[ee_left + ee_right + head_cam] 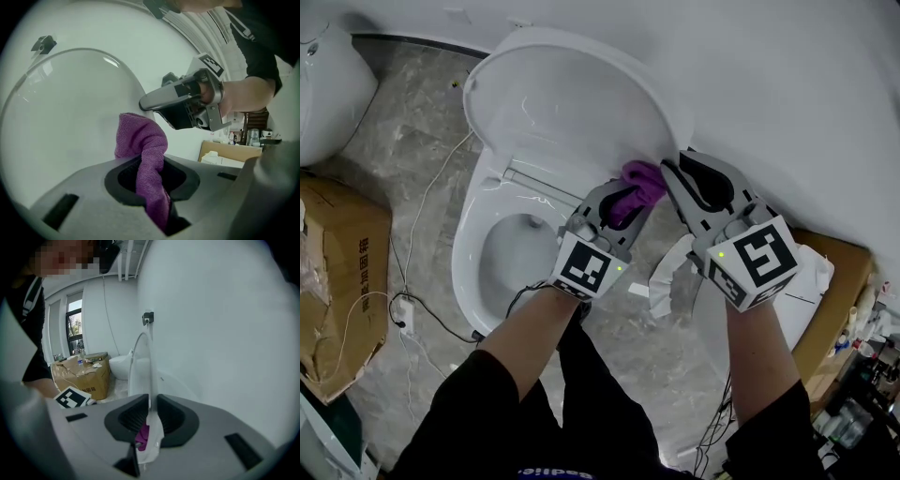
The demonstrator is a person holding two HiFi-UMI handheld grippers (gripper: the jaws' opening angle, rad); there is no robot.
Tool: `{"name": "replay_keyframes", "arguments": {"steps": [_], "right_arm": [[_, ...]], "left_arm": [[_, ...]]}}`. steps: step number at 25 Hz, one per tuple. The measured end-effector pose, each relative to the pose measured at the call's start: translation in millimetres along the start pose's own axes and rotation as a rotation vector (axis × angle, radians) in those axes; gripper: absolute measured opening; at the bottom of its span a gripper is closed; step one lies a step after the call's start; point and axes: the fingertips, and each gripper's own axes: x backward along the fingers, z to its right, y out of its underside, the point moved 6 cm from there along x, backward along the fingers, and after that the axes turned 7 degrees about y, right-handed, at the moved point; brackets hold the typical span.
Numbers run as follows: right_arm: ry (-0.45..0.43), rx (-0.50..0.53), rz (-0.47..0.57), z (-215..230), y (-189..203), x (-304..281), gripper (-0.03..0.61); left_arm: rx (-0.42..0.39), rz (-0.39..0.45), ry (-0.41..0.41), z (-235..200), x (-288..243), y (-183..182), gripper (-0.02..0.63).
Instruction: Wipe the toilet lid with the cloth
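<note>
Left gripper [621, 206]: jaws closed on purple cloth [645, 178], which lies against the raised toilet lid [572, 103]. Right gripper [682, 174]: clamped on the lid's edge. Grey marbled floor [412, 112] and cardboard box [342, 272] left of the lid.

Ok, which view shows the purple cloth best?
The left gripper view: the purple cloth runs up mid-frame, clamped in the left gripper's jaws, against the toilet lid. The head view shows only a tuft; the right gripper view, a sliver beside the lid's edge.

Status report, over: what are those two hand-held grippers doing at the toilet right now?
Left hand-held gripper shut on purple cloth, up against raised toilet lid. Right hand-held gripper clamped on lid's rim. Nothing in the way.
</note>
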Motion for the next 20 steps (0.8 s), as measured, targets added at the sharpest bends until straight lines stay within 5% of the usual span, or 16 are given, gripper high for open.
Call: {"name": "replay_keyframes", "arguments": {"steps": [5, 13, 20], "right_arm": [[0.026, -0.017, -0.002, -0.2, 0.5, 1.2, 0.069], [0.115, -0.043, -0.022, -3.6, 0.3, 1.5, 0.067], [0.191, -0.047, -0.050, -6.9, -2.1, 2.6, 0.068]], "left_arm": [[-0.014, -0.032, 0.017, -18.8, 15.1, 11.4, 0.083], [0.028, -0.023, -0.119, -119.4, 91.2, 11.1, 0.083], [-0.030, -0.040, -0.158, -174.4, 142.1, 11.4, 0.083]]}}
